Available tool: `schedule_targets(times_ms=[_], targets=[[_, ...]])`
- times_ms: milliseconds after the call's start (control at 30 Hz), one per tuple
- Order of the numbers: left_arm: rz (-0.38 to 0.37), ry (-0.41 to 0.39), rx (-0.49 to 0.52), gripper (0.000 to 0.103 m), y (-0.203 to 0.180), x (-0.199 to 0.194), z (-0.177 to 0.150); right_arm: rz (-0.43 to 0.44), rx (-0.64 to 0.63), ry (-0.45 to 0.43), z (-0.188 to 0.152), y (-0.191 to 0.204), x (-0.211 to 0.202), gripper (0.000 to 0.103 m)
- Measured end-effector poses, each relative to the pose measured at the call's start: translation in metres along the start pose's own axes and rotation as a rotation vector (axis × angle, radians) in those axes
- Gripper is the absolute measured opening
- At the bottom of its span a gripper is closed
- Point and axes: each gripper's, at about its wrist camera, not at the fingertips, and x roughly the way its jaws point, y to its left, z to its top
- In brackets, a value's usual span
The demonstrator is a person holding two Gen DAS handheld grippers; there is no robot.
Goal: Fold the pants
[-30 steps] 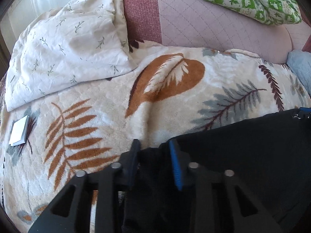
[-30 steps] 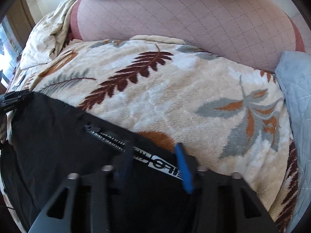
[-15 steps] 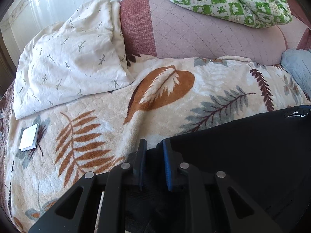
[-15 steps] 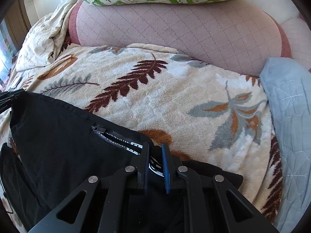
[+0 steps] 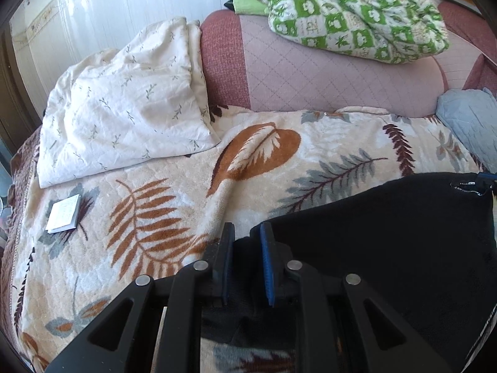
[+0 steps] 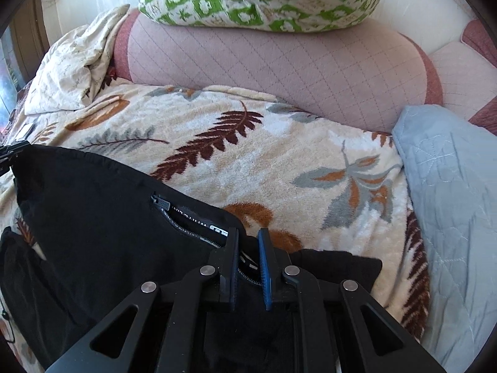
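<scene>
Jaws of left gripper (image 5: 246,233) nearly closed, pinching edge of black pants (image 5: 388,242). Pants lifted off leaf-print blanket (image 5: 174,192), stretched toward right gripper at frame edge. White pillow (image 5: 124,118) and small notepad (image 5: 63,214) lie beyond.

Right view: jaws of right gripper (image 6: 247,239) nearly closed, clamping pants (image 6: 93,211) beside zipper (image 6: 161,205). Blue quilt (image 6: 450,202) lies beside blanket.

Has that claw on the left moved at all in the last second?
Yes. The left gripper, clamped on the black pants, has risen: the sofa back sits lower in its view and more of the green quilt shows.
</scene>
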Motion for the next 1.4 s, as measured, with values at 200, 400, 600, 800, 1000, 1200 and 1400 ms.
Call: schedule_targets(times_ms=[200,400,600,800,1000,1200,1400], targets=[[-0.008,-0.057,0.009,0.016,0.002,-0.051,-0.031,0.001,-0.004,-0.041,-0.035,0.020,-0.054,0.013],[-0.013,-0.110,0.035,0.016,0.002,-0.107,-0.083,0.018,0.017,-0.041,-0.093,0.037,-0.092,0.013],[0.043,-0.129,0.180,0.017,-0.020,-0.147,-0.147,0.062,0.044,0.010,-0.164,0.052,-0.102,0.013],[0.083,-0.098,0.228,0.020,-0.022,-0.164,-0.192,0.057,0.013,0.113,-0.231,0.073,-0.091,0.013],[0.014,-0.068,-0.091,0.036,0.045,-0.184,-0.198,0.029,0.040,0.083,-0.251,0.068,-0.115,0.014],[-0.087,-0.082,-0.362,0.043,0.078,-0.174,-0.182,0.057,-0.014,-0.013,-0.215,0.102,-0.138,0.054],[-0.199,-0.039,-0.438,0.043,0.056,-0.125,-0.173,0.179,-0.107,-0.024,-0.167,0.188,-0.121,0.061]])
